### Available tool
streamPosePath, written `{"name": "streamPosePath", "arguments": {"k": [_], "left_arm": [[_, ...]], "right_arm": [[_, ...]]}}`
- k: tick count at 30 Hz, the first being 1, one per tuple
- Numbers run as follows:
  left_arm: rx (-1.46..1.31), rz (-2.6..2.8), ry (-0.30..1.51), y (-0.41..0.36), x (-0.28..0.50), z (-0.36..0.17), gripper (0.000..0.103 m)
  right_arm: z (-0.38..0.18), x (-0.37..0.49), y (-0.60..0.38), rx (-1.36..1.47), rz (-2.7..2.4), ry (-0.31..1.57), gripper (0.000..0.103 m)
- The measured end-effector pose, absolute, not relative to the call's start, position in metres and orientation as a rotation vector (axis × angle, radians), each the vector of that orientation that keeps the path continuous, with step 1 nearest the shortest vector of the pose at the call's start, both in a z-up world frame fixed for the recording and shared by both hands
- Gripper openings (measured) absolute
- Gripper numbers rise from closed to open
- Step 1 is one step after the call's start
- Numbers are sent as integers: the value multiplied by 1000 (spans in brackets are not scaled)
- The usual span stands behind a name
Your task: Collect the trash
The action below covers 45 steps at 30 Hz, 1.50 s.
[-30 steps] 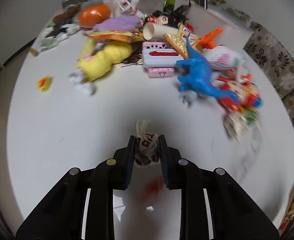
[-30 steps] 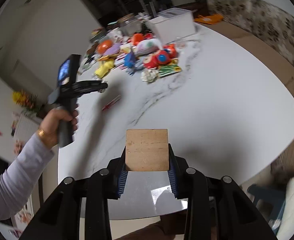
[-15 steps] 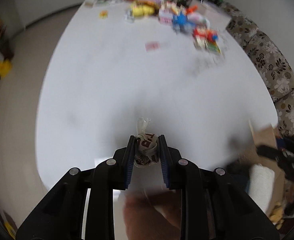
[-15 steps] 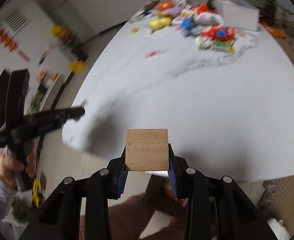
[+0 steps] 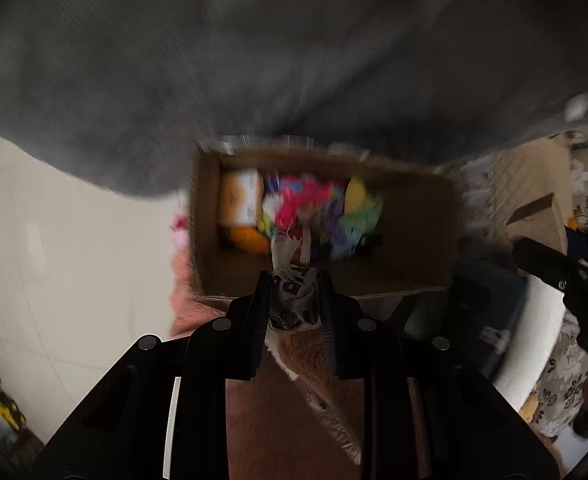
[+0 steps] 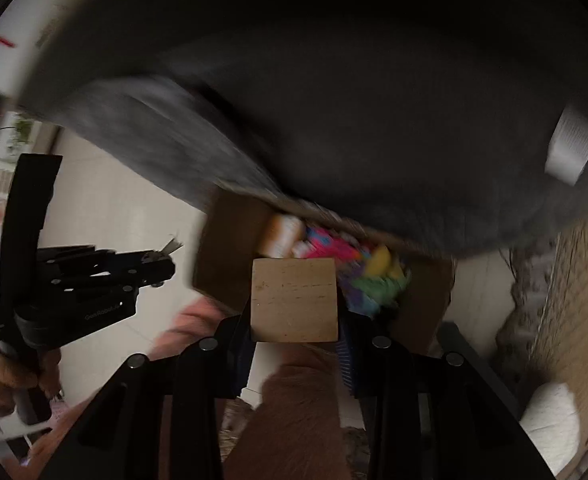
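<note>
The left gripper (image 5: 292, 296) points down, clamped on a crumpled wrapper (image 5: 291, 300) just above the near edge of an open cardboard box (image 5: 414, 240) on the floor. The right gripper (image 6: 294, 312) pinches a square wooden block (image 6: 294, 300) over the same box, which is half full of blurred, colourful scraps (image 5: 306, 208).

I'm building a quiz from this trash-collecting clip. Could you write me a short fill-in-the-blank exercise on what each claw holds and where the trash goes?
1. The left claw grips a crumpled ____.
2. The right claw grips a flat brown ____ piece.
3. Below both claws sits an open cardboard ____ with colourful trash inside.
4. The cardboard box sits partly under the dark ____ of a table.

Missing words: wrapper; square; box; underside
</note>
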<state>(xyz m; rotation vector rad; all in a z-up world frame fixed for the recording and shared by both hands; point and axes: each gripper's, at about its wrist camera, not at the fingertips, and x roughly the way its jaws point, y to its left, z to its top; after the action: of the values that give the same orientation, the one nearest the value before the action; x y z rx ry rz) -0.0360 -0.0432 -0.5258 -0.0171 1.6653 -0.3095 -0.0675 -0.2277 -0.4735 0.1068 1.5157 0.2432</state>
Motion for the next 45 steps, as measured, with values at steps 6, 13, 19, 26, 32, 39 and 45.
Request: {"name": "streamPosePath", "arguments": {"k": [6,13,19,26,32,39,45], "left_arm": [[40,-266,1835,-67,-30,-644,80],[126,-260,1879,-69,-19,-655,82],[145,-332,1830,-63,-23,-577,82],[114,-382,1603,-35,-16,-394,82],[79,-241,1205,-5,26,-227,82],[44,-162,844,14,69,-94,82],[28,-150,711,23,92,-39,82]], "right_arm": [[-599,-61,-249,131,42,1646,69],[-611,-49,-262,138,-9,1682,90],[-527,-51,-257,210,40,1622,97],[-355,-49,-238,234,151,1378,97],[-206,-14,-227,203,137,1005,97],[-89,28,-206,143,109,665,97],[-42,53,-197,156,94,543,97]]}}
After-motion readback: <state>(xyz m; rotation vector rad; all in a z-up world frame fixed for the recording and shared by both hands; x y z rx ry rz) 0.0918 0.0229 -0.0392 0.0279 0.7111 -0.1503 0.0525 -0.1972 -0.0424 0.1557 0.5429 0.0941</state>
